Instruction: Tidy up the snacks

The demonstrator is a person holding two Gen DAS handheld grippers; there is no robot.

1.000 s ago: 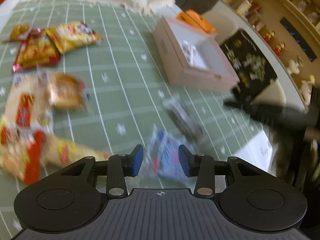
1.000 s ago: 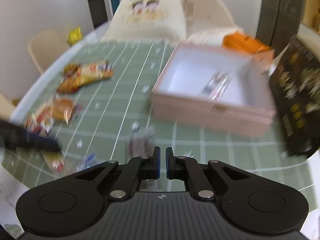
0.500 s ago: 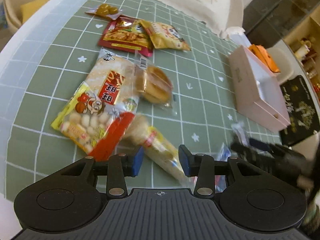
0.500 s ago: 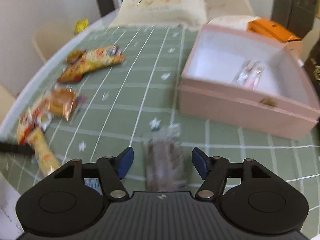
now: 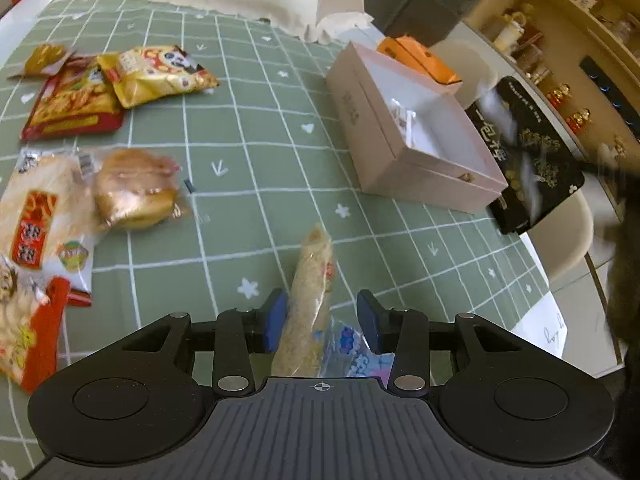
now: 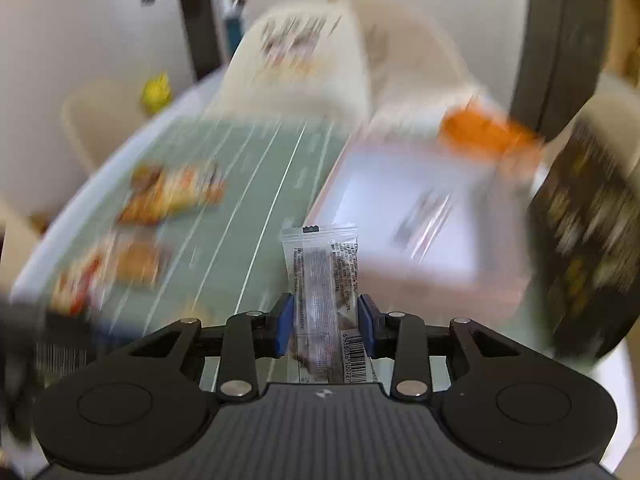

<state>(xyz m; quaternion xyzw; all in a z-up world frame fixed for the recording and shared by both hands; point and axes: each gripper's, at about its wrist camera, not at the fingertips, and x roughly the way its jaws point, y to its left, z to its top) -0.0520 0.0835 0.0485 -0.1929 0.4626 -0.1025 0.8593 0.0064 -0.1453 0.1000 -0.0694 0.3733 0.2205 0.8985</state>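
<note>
Low in the right wrist view, the right gripper is closing on a clear-wrapped snack bar, pads at its sides, before the pink box. Light, crinkly and slippery; mid-length suits. The left gripper stands part-open around a long rice-cracker packet, far pad clear.

Clear dark-filled snack packet upright before open pink box.

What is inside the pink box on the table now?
Inside the pink box lies one small clear snack packet on the white floor. The near wall hides part of the floor, so anything lying close behind that wall cannot be seen.
</note>
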